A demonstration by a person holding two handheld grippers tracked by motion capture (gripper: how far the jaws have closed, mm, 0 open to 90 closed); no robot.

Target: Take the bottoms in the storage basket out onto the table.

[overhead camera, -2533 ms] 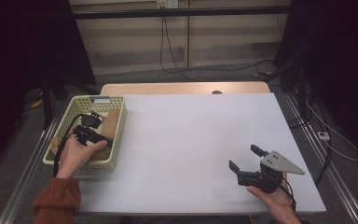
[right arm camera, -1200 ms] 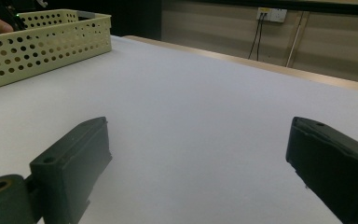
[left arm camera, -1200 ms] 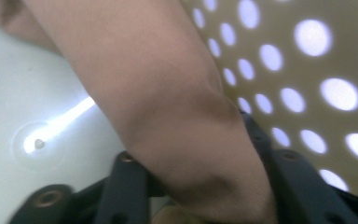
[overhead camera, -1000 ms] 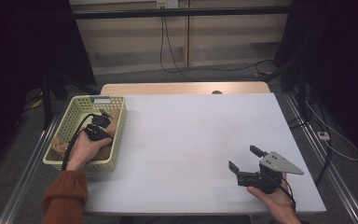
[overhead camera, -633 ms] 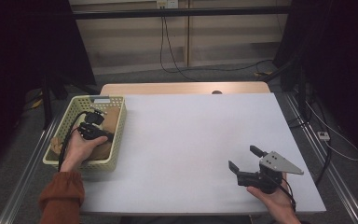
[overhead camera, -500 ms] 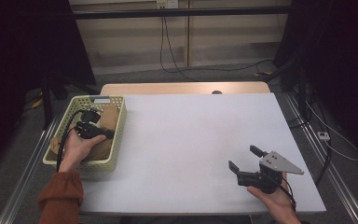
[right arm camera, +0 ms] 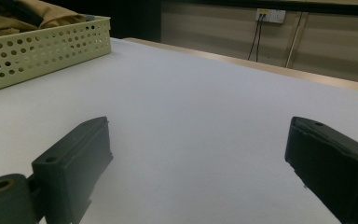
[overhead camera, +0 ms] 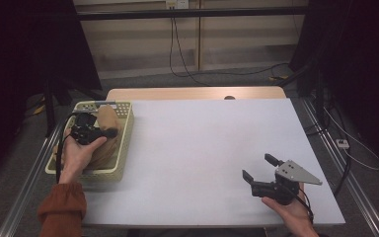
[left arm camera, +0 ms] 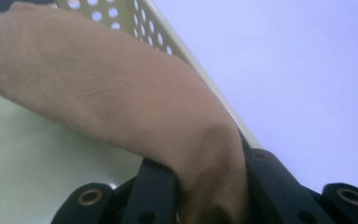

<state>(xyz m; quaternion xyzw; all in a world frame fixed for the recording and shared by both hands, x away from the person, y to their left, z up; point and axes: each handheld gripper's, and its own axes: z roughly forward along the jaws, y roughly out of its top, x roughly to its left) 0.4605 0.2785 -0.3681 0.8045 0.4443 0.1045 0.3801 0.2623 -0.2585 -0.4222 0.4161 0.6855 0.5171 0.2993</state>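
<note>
A pale yellow perforated basket (overhead camera: 126, 129) stands at the table's left edge with tan cloth (overhead camera: 105, 124) in it. My left gripper (overhead camera: 109, 133) is over the basket, shut on a fold of that tan cloth (left arm camera: 135, 112), which bulges up between the two black jaws. My right gripper (overhead camera: 260, 173) rests low near the table's front right, open, its jaws wide apart with bare table between them (right arm camera: 196, 172). The basket (right arm camera: 37, 51) and cloth (right arm camera: 23, 16) also appear far left in the right gripper view.
The white table top (overhead camera: 202, 148) stretches between the two hands. A wooden strip (overhead camera: 192, 94) runs along its far edge. Metal rails (overhead camera: 24, 182) flank the table, and cables (overhead camera: 340, 143) lie on the floor to the right.
My left hand has shifted inside the basket and lifted the tan cloth, which now stands higher above the rim. The right gripper has stayed in place.
</note>
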